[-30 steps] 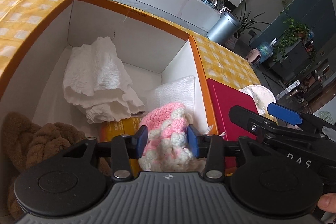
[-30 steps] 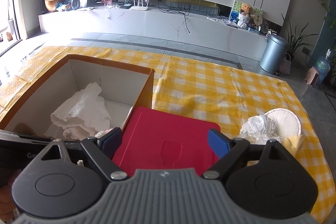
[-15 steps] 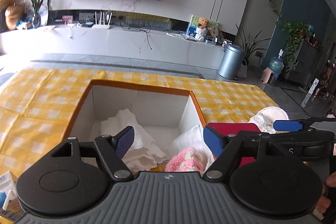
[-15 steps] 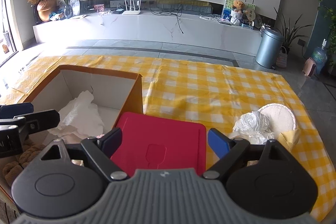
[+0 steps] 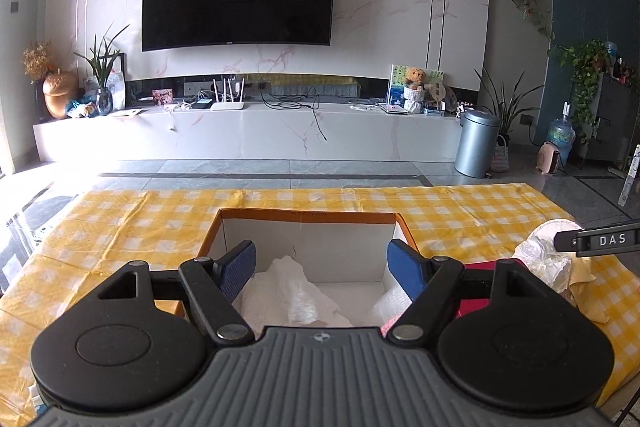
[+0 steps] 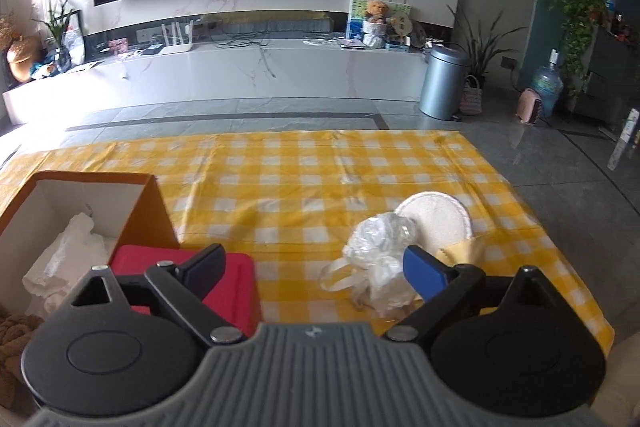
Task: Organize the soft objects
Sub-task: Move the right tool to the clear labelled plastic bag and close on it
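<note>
Left to right: your left gripper (image 5: 322,269) hangs empty, jaws spread, above the orange-rimmed cardboard box (image 5: 308,215) holding a crumpled white cloth (image 5: 286,291). Your right gripper (image 6: 316,267), jaws also wide, faces the crumpled clear plastic bag (image 6: 378,251) on the yellow checked tablecloth (image 6: 288,171). Pinch the bag's bulk, not a loose loop. The red flat lid (image 6: 236,281) beside the box and the round white pad (image 6: 436,217) touching the bag crowd the approach.
</note>
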The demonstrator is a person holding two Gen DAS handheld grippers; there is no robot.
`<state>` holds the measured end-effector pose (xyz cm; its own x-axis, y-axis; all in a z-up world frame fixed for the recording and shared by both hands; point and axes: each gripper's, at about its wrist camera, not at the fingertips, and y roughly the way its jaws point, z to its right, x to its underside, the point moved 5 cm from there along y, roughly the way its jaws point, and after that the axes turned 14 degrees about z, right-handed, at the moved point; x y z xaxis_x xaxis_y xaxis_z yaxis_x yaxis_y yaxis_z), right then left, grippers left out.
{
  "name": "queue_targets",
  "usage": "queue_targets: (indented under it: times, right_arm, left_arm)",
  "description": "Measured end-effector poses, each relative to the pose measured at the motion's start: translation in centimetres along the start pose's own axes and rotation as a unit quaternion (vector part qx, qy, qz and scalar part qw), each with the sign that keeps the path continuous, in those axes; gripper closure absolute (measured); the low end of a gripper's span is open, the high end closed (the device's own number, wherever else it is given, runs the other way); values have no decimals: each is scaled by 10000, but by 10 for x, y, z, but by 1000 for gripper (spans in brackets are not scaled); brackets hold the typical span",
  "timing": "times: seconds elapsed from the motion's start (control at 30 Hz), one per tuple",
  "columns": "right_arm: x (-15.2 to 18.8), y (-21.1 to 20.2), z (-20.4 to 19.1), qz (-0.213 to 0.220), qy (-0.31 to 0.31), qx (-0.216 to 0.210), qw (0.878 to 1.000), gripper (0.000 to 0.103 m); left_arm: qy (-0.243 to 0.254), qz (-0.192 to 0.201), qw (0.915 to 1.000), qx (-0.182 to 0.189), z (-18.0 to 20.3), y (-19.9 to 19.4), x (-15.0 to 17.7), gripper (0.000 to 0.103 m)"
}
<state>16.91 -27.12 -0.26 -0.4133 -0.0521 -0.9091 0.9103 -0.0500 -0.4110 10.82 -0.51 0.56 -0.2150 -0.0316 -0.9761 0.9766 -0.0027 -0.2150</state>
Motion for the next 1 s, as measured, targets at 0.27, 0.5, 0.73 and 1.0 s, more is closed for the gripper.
queue_targets:
  times: [0.27, 0.5, 0.73, 1.0]
  right_arm:
    - [17, 15, 80, -132, 650, 1170, 9909, 6]
    - [39, 44, 97, -98, 949, 665, 9932, 5]
    - [60, 89, 81, -577, 454, 338, 9967, 5]
    - [37, 79, 83, 247, 850, 219, 9958, 6]
  left_arm:
    - [-24, 369, 9993, -40, -1, -6, -5, 15]
    - [-212, 429, 9987, 149, 2, -2, -2, 15]
    - [10, 225, 9994, 271, 19, -1, 11, 15]
    - [309, 4, 9990, 325, 43, -6, 9, 15]
